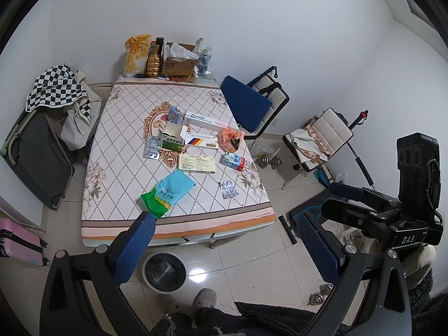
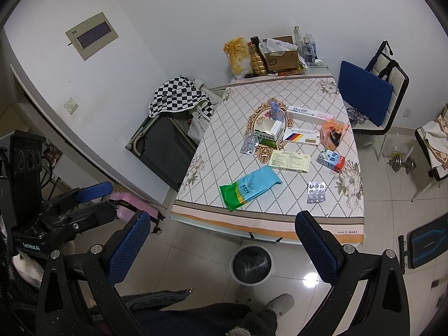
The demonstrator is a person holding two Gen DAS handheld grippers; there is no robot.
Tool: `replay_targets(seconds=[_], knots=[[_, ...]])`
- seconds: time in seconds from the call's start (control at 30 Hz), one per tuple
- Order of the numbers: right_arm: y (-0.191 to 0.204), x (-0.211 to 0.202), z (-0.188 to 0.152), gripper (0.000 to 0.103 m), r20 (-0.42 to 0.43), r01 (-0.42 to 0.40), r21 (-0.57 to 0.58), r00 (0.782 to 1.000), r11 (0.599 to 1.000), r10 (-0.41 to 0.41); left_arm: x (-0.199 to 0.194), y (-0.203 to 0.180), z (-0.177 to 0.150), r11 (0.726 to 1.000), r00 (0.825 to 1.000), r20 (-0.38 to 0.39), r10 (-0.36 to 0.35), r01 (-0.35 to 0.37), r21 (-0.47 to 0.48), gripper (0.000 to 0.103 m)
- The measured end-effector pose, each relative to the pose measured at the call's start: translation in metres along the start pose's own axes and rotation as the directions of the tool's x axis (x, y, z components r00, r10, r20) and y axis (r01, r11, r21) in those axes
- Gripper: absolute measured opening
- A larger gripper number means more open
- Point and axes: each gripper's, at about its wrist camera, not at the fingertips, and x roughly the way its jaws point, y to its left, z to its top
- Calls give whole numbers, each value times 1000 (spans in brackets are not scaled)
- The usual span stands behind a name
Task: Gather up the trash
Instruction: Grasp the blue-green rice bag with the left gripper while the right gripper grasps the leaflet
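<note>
Table (image 1: 120, 151) is littered: rice bag (image 1: 165, 193), boxes, blister pack (image 1: 229, 189). Bin (image 1: 164, 271) sits on the floor at the near edge. Both the left gripper (image 1: 224, 240) and the right gripper (image 2: 221, 238) hang spread wide, empty. My worry: that flat blister pack probably slips the pads, or drops miss the bin.

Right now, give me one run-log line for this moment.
phase: start | left gripper: open, empty | right gripper: open, empty | trash on table untouched | bin on floor

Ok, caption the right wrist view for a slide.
Open right gripper above the round white bin, facing a quilt-patterned table strewn with medicine boxes and blister packs.
</note>
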Motion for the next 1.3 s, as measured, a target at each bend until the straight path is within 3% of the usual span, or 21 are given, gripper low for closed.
replay_targets(seconds=[0.37, 0.43, 0.5, 0.6, 0.63, 0.73, 0.87, 1.03, 1.23, 1.3], knots=[[5, 6, -2, 103, -7, -3, 5, 1000, 1000, 3, 1, -1, -3, 1000, 1000, 2, 3, -3, 2, 103], [4, 8, -1, 103, -7, 5, 22, 1000, 1000, -5, 7, 4, -2, 999, 999, 13, 50, -50, 4, 103], [1, 15, 0, 103, -4, 36, 57, 999, 998, -36, 18, 6, 0, 987, 987, 33, 154, -155, 28, 103], [-9, 35, 2, 103, -16, 145, 110, 989, 983, -144, 54, 15, 5, 936, 939, 51, 340, -343, 84, 103], [-17, 48, 1, 103, -40, 198, 139, 980, 970, -195, 77, 21, 6, 906, 913, 47, 405, -407, 114, 103], [-48, 83, -3, 103, -115, 288, 219, 956, 932, -269, 140, 38, 3, 859, 876, -15, 483, -470, 206, 103], [-100, 133, -12, 103, -218, 382, 288, 919, 878, -328, 225, 61, -3, 820, 841, -136, 524, -456, 346, 103], [-163, 194, -13, 103, -342, 461, 294, 869, 837, -358, 320, 77, -8, 805, 791, -295, 536, -374, 460, 103], [-244, 292, -6, 103, -492, 485, 232, 806, 843, -328, 413, 95, -7, 763, 697, -413, 586, -304, 571, 103], [-258, 316, -4, 103, -528, 476, 209, 790, 854, -311, 430, 97, -5, 772, 690, -447, 570, -263, 579, 103]])
